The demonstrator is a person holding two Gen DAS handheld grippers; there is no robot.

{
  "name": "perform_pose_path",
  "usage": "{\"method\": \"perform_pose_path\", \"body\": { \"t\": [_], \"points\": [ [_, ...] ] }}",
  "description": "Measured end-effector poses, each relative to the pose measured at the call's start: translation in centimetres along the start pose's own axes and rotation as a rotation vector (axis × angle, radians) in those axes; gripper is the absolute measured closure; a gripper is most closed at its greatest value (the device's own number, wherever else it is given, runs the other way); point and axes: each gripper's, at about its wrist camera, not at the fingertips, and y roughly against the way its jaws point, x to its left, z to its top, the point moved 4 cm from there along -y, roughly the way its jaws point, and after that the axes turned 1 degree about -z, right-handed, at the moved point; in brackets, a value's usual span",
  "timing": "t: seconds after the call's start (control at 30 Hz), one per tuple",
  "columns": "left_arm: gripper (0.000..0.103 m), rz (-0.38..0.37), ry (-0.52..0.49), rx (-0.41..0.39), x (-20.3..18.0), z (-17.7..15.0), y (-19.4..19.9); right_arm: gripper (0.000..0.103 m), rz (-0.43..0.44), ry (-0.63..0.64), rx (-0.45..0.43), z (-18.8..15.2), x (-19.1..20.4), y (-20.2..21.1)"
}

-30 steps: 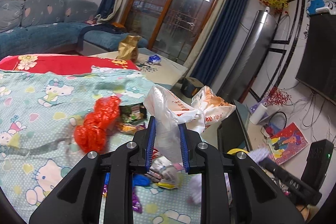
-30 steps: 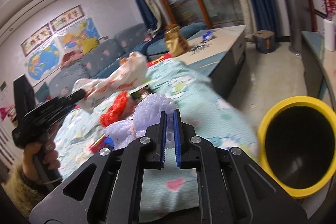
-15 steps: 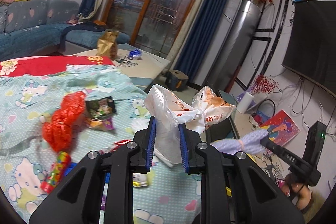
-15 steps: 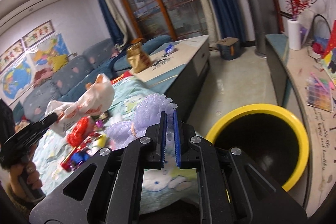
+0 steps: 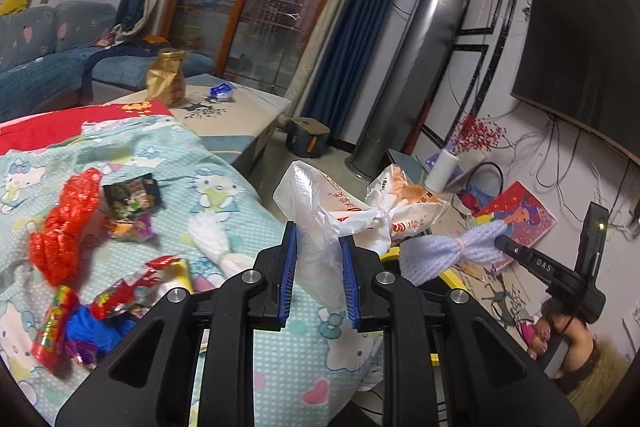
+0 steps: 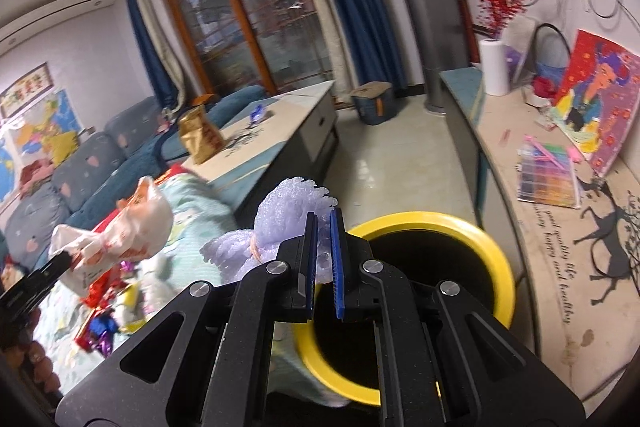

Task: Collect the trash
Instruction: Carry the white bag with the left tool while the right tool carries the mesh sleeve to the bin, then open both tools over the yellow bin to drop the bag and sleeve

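My left gripper (image 5: 318, 273) is shut on a knotted white plastic bag (image 5: 332, 215) with red print, held above the edge of the Hello Kitty blanket (image 5: 224, 187). My right gripper (image 6: 321, 261) is shut on a lilac foam net (image 6: 288, 203) tied with a rubber band, held just over the left rim of the yellow trash bin (image 6: 492, 247). The foam net also shows in the left wrist view (image 5: 452, 247), and the bag in the right wrist view (image 6: 120, 227). The bin is mostly hidden behind my left gripper.
Loose trash lies on the blanket: a red plastic bag (image 5: 64, 227), a dark snack packet (image 5: 132, 193), a white foam net (image 5: 212, 243), several wrappers (image 5: 120, 295). A coffee table (image 5: 240, 115) with a gold bag (image 5: 166, 79) stands behind. A TV counter (image 6: 560, 227) runs on the right.
Both grippers swung right, away from the blanket and toward the bin. The yellow bin now sits right under my right gripper, and the foam net hangs over its rim.
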Motion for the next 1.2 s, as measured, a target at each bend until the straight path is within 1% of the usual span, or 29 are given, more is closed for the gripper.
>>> {"method": "perform_pose_path", "body": {
  "t": [0.3, 0.6, 0.87, 1.13, 1.2],
  "points": [
    [0.083, -0.047, -0.049, 0.053, -3.0, -1.4, -2.2, 0.099, -0.121, -0.036, -0.019, 0.6, -4.2, 0.0],
    [0.083, -0.074, -0.1, 0.107, -5.6, -2.9, -4.4, 0.099, -0.211, -0.077, 0.002, 0.4, -7.6, -0.6],
    [0.083, -0.084, -0.161, 0.163, -7.7, -4.8, -6.5, 0.099, -0.262, -0.076, 0.012, 0.0, -9.0, -1.0],
    [0.083, -0.096, -0.214, 0.214, -9.8, -6.7, -8.5, 0.099, -0.316, -0.037, 0.011, -0.2, -9.7, -1.3],
    [0.083, -0.101, -0.224, 0.226, -10.3, -7.1, -8.9, 0.097, -0.317, -0.043, 0.016, -0.4, -9.9, -1.6]
  ]
}}
